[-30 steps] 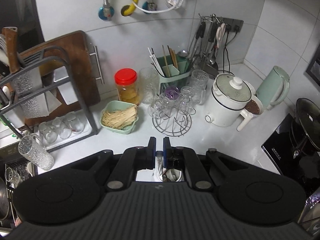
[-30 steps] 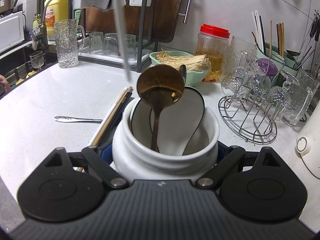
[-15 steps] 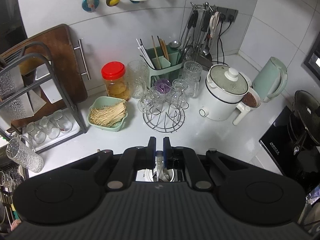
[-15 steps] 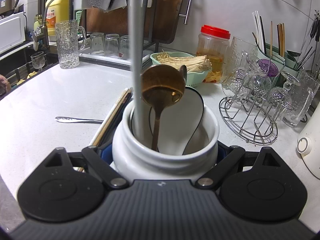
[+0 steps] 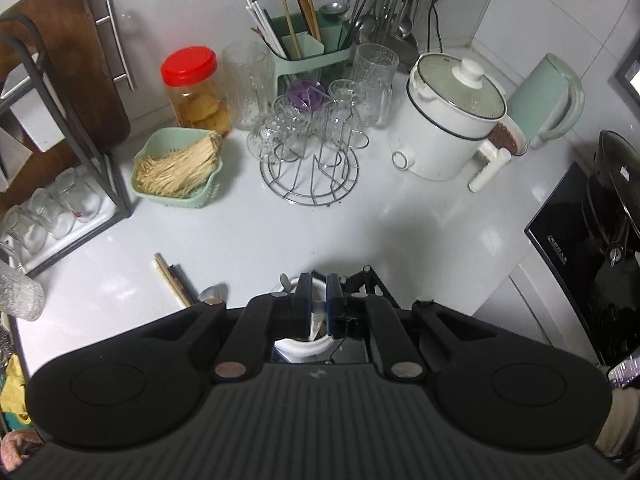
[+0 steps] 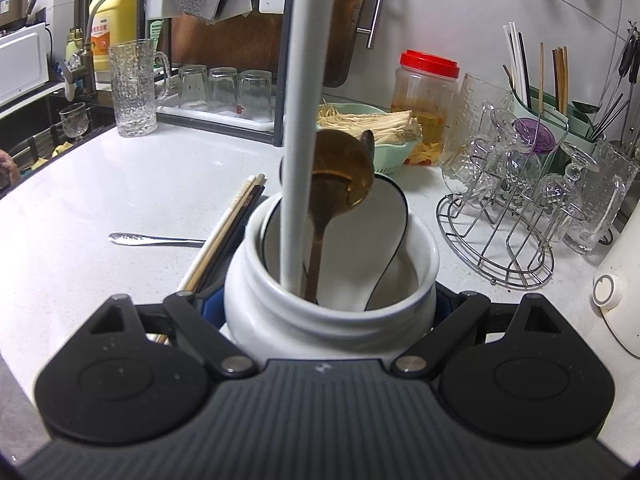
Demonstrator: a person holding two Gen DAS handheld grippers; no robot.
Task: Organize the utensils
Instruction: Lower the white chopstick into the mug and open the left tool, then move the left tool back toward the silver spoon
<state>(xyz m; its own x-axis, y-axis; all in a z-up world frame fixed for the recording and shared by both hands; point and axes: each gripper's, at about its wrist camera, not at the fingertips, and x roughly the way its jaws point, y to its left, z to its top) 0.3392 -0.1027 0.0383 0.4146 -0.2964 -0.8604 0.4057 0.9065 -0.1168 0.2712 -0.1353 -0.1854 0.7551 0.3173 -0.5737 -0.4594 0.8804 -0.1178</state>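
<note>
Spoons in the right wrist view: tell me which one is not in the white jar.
The silver spoon. It lies flat on the counter, left of the chopsticks, while the brass spoon and the white ceramic spoon stand in the white jar.

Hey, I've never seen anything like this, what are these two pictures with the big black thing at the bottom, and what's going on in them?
There is no robot here. A person holds a handheld claw in each hand, and each claw has a wide-angle camera looking forward along its two fingers. The black shape at the bottom of each picture is the claw itself.

In the right-hand view, the right claw grips a white jar from both sides. A brown spoon and a white spoon stand in it, and a pale handle reaches down into it from above.

In the left-hand view, the left claw is shut on that pale handle, right above the jar.

On the white counter lie chopsticks and a metal spoon, beside a glass rack and a red-lidded jar.
</note>
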